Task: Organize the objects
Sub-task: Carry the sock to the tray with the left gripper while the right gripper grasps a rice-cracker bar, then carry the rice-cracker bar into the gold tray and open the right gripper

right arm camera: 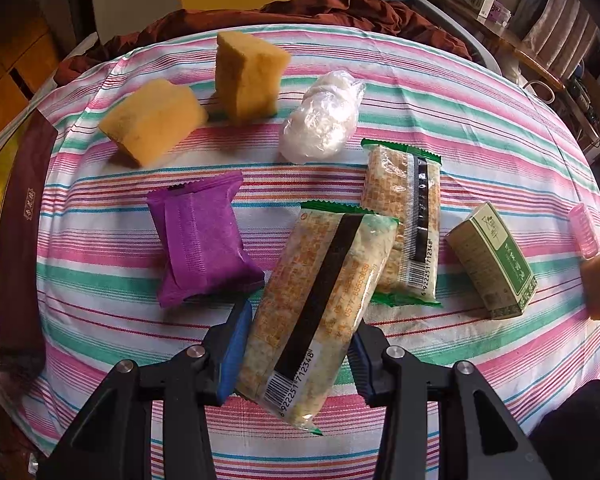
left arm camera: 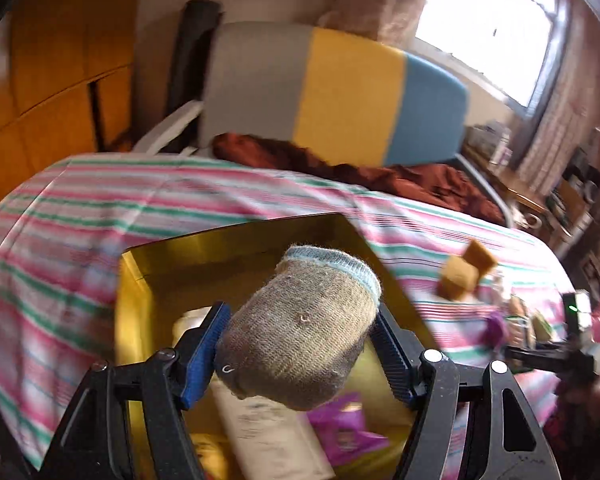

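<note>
Clearly, we held the sock [left arm camera: 300, 332] clamped in the left gripper [left arm camera: 298, 354] directly above the box [left arm camera: 140, 280], while the right gripper [right arm camera: 296, 354] squeezed a cracker pack [right arm camera: 316, 312] lying lengthwise forward.

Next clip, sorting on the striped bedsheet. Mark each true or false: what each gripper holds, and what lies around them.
1. The left gripper clamps a rolled grey-brown knitted sock. True.
2. That sock hangs above the gold-lined open box. True.
3. The right gripper holds a purple snack packet. False: its fingers flank a clear green-trimmed cracker packet; the purple foil packet lies apart on the cloth.
4. Both yellow sponge blocks lie flat. False: one sponge stands upright, the other lies flat.
</note>
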### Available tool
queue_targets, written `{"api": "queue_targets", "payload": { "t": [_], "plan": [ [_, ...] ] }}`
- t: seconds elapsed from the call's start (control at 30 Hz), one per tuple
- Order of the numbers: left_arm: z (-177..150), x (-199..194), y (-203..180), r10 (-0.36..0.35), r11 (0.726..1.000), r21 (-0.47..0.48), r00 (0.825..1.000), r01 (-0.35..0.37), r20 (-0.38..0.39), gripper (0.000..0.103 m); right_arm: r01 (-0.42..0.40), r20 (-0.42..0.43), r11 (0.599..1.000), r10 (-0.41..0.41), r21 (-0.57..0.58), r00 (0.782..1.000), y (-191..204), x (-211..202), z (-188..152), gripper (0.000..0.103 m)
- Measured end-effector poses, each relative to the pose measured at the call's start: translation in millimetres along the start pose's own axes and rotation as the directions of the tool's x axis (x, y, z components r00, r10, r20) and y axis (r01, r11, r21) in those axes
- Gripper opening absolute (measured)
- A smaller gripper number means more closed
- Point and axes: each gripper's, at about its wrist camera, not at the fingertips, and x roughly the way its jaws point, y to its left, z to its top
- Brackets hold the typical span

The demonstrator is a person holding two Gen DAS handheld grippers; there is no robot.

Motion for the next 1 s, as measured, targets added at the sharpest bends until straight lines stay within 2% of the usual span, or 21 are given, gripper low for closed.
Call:
{"api": "queue_targets", "payload": {
  "t": [0.23,0.37,0.47,0.87,1.0],
  "plan": [
    [-17.3,29.3,57.5,0.128,0.987,-0.089,0.988,-0.136,-0.086,0.071,0.004,0.003,1.000,-0.004,-0.006,1.000,0.3,0.2,-2.5,0.045],
    [-25.1,41.1,67.7,0.158,0.980,-0.098,0.980,-0.171,-0.122,0.072,0.006,0.004,1.000,-0.006,-0.009,1.000,-2.1,-1.0,-2.6,0.045],
    [-29.7,45.9,69.0,0.152,0.980,-0.109,0.978,-0.168,-0.141,0.073,0.006,0.005,1.000,-0.006,-0.010,1.000,-2.6,-1.0,-2.5,0.045],
    [-38.9,19.6,56.0,0.176,0.978,-0.100,0.981,-0.184,-0.079,0.074,0.010,0.016,1.000,-0.010,-0.002,1.000,-0.6,-5.8,-2.6,0.045],
    [-43.7,-2.1,42.8,0.174,0.979,-0.099,0.984,-0.176,-0.024,0.080,0.006,0.020,1.000,-0.006,0.008,1.000,-3.3,-7.4,-2.6,0.045]
  ]
}}
